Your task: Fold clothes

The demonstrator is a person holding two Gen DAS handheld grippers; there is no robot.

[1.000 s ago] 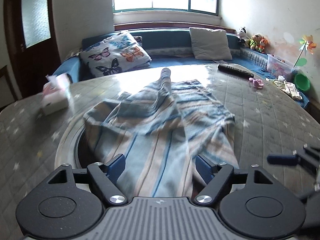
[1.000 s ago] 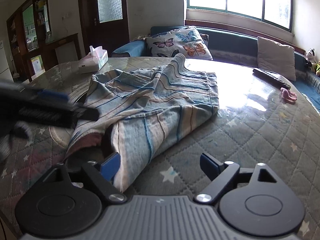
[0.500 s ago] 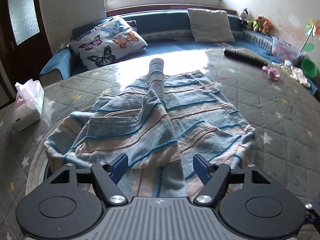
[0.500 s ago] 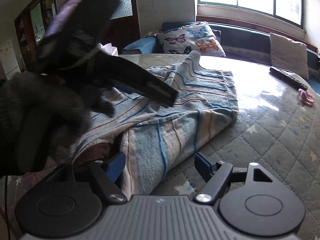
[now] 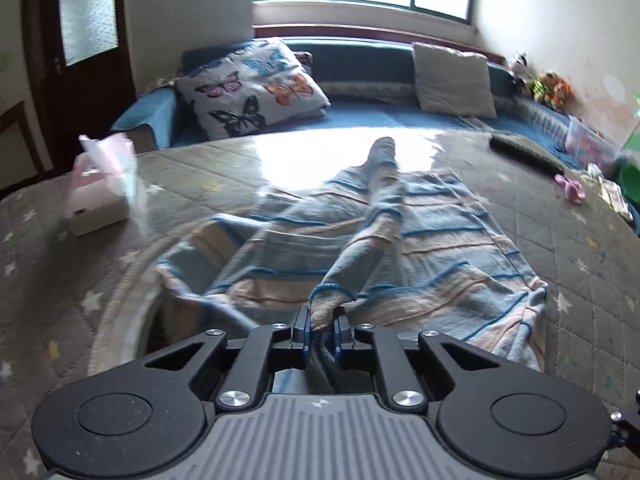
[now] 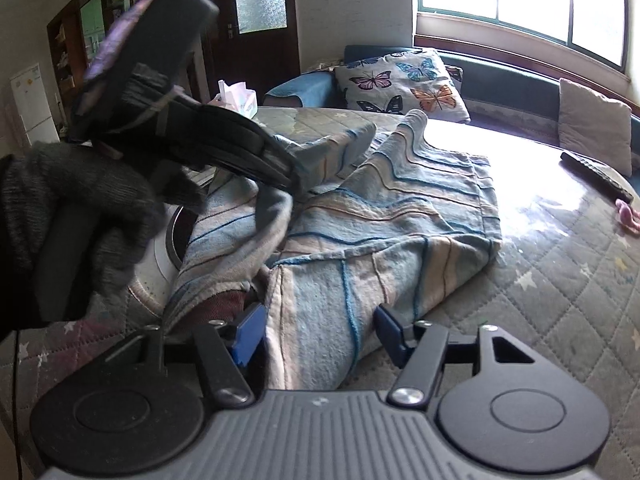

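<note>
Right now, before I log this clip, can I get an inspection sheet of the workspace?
Surface: quilted table cover with star prints; strong window glare at the far side.
Job's things: striped cloth, crumpled, not yet folded.
Clutter: tissue box, remote, small pink toy.
Grippers: left gripper shut on a bunched corner of the cloth, its jaws having just closed. Right gripper has the cloth's near edge between its jaws, which have been closing; the pads are not yet pressing.
Cables: a thin dark line at the left edge of the right wrist view, possibly a cable.
Surroundings: sofa with butterfly cushion and plain cushion, window, dark door.
</note>
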